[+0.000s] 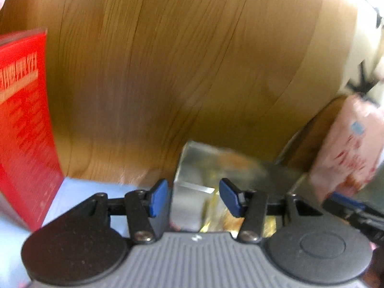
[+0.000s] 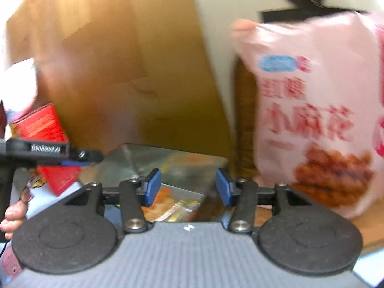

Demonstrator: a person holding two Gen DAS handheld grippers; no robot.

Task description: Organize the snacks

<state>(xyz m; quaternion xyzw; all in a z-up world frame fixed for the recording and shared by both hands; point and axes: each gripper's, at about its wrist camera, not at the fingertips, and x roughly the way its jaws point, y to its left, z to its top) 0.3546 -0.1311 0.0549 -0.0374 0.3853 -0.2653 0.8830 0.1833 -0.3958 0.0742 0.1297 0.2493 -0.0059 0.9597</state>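
A silver foil snack packet (image 1: 204,168) lies between the fingers of my left gripper (image 1: 194,196), whose blue pads stand apart around it without pressing it. The same packet (image 2: 168,168) shows ahead of my right gripper (image 2: 187,187), which is open and empty. A pink snack bag (image 2: 319,110) with red characters stands upright to the right of it; it also shows at the right edge of the left wrist view (image 1: 350,144). A red box (image 1: 24,124) stands at the left; it also shows in the right wrist view (image 2: 48,148). The left gripper (image 2: 72,160) appears at the left of the right wrist view.
A wooden panel (image 1: 168,72) rises behind the snacks. A light blue surface (image 1: 79,199) lies under the red box. A wooden divider (image 2: 244,120) stands beside the pink bag. Both views are blurred.
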